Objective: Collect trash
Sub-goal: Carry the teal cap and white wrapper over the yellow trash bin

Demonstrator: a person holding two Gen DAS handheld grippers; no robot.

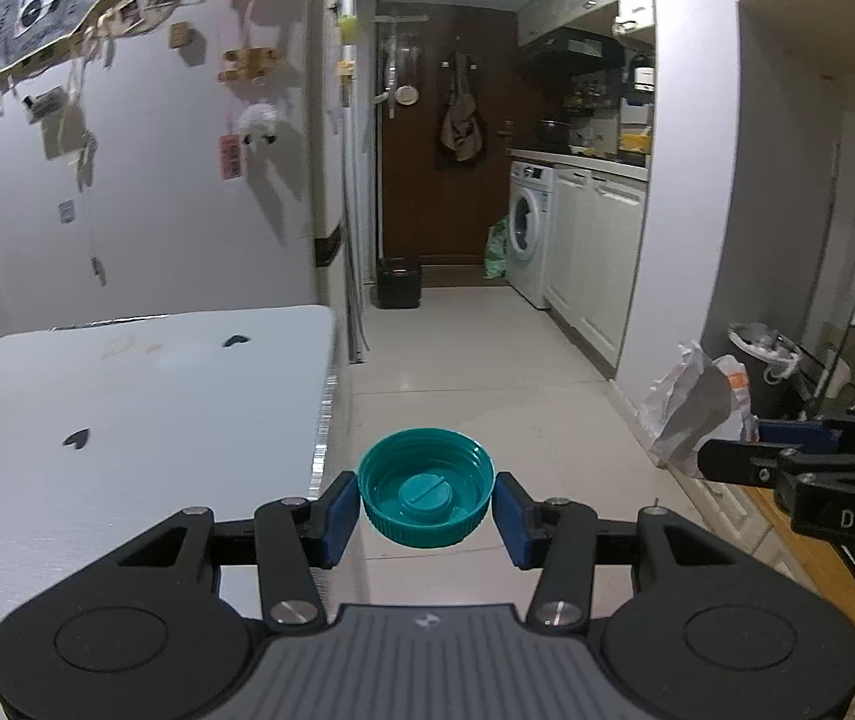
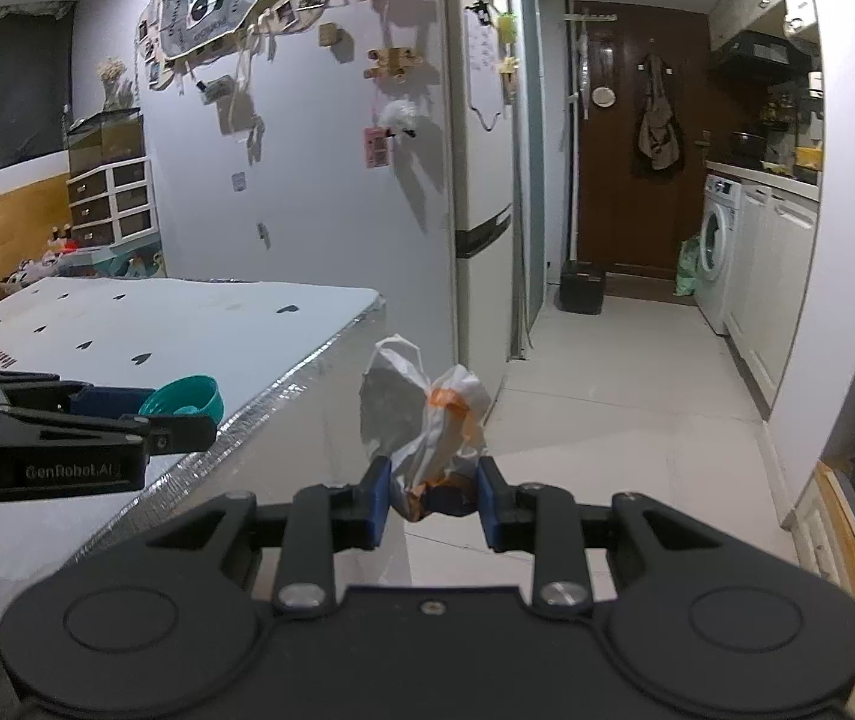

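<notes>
Beside the table point(image 1: 127, 420), level left tool point(image 1: 427, 507) clamps teal cap point(image 1: 427, 495); right tool point(image 2: 434, 498) pinches plastic bag point(image 2: 421, 420).

bottle cap point(image 1: 426, 495): teal, ribbed round the outside; held between blue pads point(image 1: 336, 517) of the black left gripper point(image 1: 426, 510)
plastic bag point(image 2: 427, 429): white, marked with orange; held by the black right gripper point(image 2: 434, 501), whose pads point(image 2: 380, 501) are blue
table point(image 1: 127, 396): white, dotted with small black hearts; silver edge
door point(image 1: 427, 138): dark brown
floor bin point(image 1: 398, 282): black
washing machine point(image 1: 529, 228): white
</notes>
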